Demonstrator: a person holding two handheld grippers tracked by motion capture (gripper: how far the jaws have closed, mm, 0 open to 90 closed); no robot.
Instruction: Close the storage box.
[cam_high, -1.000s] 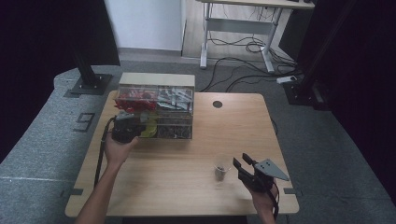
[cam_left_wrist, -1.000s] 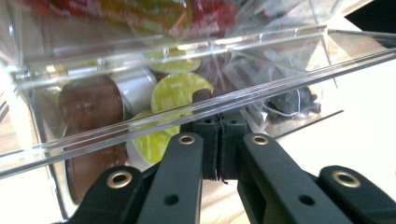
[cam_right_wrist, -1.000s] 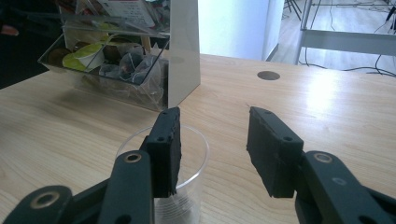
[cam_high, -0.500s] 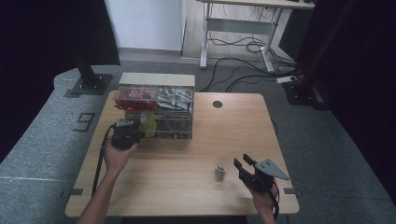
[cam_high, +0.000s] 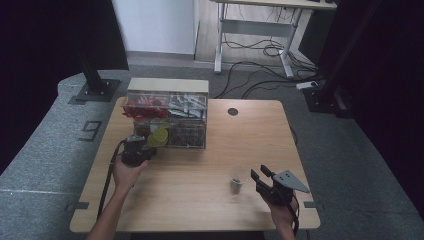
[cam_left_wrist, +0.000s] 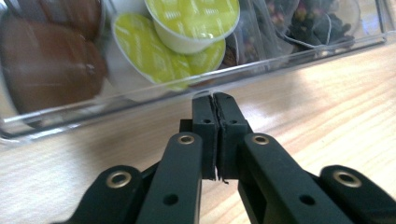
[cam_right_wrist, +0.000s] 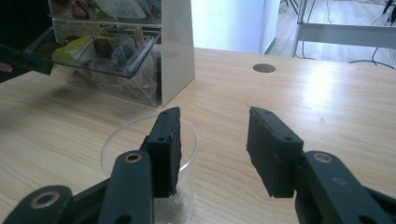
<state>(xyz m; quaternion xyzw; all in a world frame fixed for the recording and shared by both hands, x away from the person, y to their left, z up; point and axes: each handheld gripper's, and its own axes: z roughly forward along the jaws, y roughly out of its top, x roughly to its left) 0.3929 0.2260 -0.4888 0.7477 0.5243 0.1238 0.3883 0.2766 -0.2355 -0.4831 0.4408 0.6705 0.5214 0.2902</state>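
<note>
While the left gripper (cam_left_wrist: 215, 100) pinches its jaws together on the clear drawer's (cam_left_wrist: 140, 100) front lip to pull it, the right gripper (cam_right_wrist: 212, 140) waits with jaws apart beside the glass (cam_right_wrist: 152, 168).

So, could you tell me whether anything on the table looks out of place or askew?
Only the lower drawer of the clear organizer: it is pulled out and tips forward, with the shut left hand-held gripper at its front edge. The pods remain inside; nothing looks spilled. The glass cup stands upright.
</note>
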